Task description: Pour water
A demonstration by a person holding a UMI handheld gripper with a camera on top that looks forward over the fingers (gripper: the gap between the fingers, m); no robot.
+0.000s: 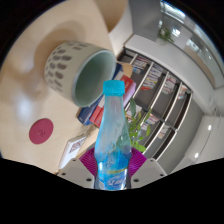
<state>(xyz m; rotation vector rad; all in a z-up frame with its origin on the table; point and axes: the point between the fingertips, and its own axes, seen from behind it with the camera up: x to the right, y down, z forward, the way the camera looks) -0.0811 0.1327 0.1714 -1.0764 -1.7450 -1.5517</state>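
The gripper (pixel 112 172) pinches the water bottle (pixel 113 135) — cap pointing to 12 o'clock. The cup (pixel 78 70) lies at about 11 o'clock — probably tipped, mouth facing the bottle.

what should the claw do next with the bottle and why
Probably carry the bottle closer to the cup before tipping further. The claw is shut on the bottle, whose blue cap looks on, and its top sits beside the cup's open mouth, not over it. The cap would need removing before pouring.
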